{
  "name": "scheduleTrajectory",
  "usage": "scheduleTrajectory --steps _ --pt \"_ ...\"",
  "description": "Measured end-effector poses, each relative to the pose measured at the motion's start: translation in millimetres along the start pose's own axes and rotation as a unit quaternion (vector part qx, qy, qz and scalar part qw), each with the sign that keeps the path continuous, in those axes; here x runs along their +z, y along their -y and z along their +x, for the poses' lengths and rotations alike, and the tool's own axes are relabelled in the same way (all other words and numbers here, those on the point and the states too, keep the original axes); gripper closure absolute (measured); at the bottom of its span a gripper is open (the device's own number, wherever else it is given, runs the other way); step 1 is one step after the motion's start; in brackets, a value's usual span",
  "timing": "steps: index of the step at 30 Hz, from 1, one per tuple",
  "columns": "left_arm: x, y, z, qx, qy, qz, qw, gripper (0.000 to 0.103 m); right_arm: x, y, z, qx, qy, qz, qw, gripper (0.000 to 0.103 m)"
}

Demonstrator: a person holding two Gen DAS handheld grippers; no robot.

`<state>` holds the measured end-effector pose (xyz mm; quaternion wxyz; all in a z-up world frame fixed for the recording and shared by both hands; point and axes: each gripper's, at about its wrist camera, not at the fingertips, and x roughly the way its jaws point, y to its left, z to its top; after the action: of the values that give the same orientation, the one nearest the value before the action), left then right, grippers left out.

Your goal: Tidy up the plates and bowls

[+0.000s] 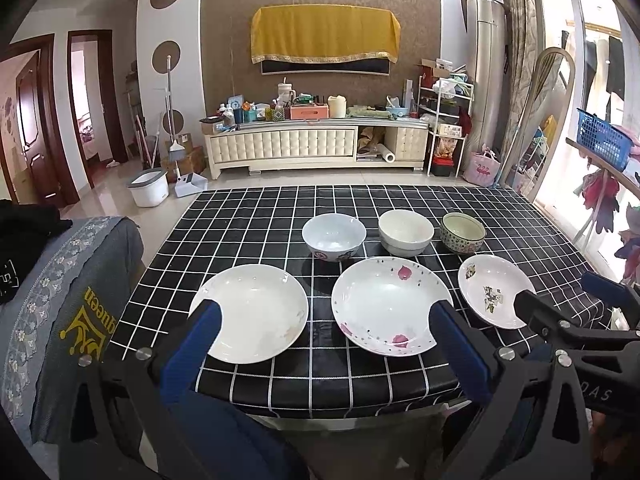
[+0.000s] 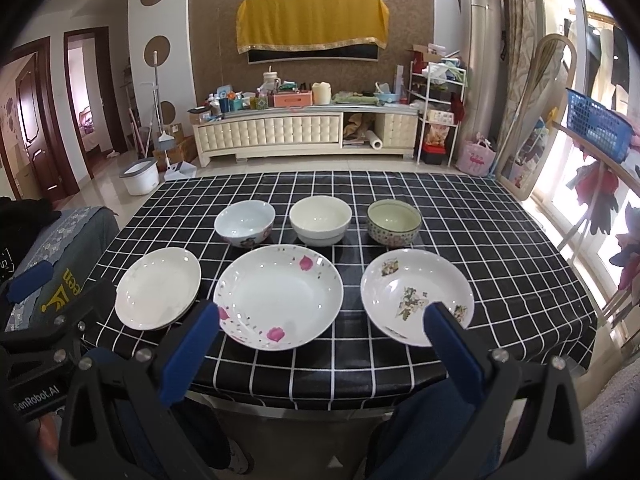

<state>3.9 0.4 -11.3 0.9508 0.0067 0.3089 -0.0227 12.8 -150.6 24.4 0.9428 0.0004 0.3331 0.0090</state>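
Three plates lie in a front row on the black checked table (image 1: pixel 256 224): a plain white plate (image 1: pixel 250 312) (image 2: pixel 158 288), a pink-flower plate (image 1: pixel 390 306) (image 2: pixel 278 298) and a smaller plate with green prints (image 1: pixel 494 290) (image 2: pixel 416 296). Behind them stand a white bowl with a painted outside (image 1: pixel 334 236) (image 2: pixel 245 224), a cream bowl (image 1: pixel 406 232) (image 2: pixel 320 220) and a dotted green bowl (image 1: pixel 463 232) (image 2: pixel 394 222). My left gripper (image 1: pixel 326 320) is open and empty above the table's near edge. My right gripper (image 2: pixel 322 320) is open and empty too; it also shows at the right of the left wrist view (image 1: pixel 560 292).
A grey embroidered cloth (image 1: pixel 60 304) covers a seat to the left of the table. A white bucket (image 1: pixel 148 186) stands on the floor beyond the table's left corner. A drying rack with a blue basket (image 2: pixel 596 124) is on the right. A TV cabinet (image 1: pixel 316 144) lines the far wall.
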Motion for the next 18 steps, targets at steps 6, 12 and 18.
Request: scheduleTrajectory --steps 6,12,18 --pt "1.6 -2.4 -1.3 0.001 0.001 0.001 1.0000 0.000 0.3 1.2 -1.1 0.001 0.002 0.001 1.000 0.000" --pt "2.3 -3.6 -3.0 0.003 0.003 0.002 1.0000 0.000 1.9 0.0 -5.7 0.003 0.008 0.001 1.000 0.000" --pt "12.0 -8.3 -7.4 0.007 0.012 0.012 0.9998 0.000 15.8 -5.4 -6.1 0.007 0.021 0.001 1.000 0.000"
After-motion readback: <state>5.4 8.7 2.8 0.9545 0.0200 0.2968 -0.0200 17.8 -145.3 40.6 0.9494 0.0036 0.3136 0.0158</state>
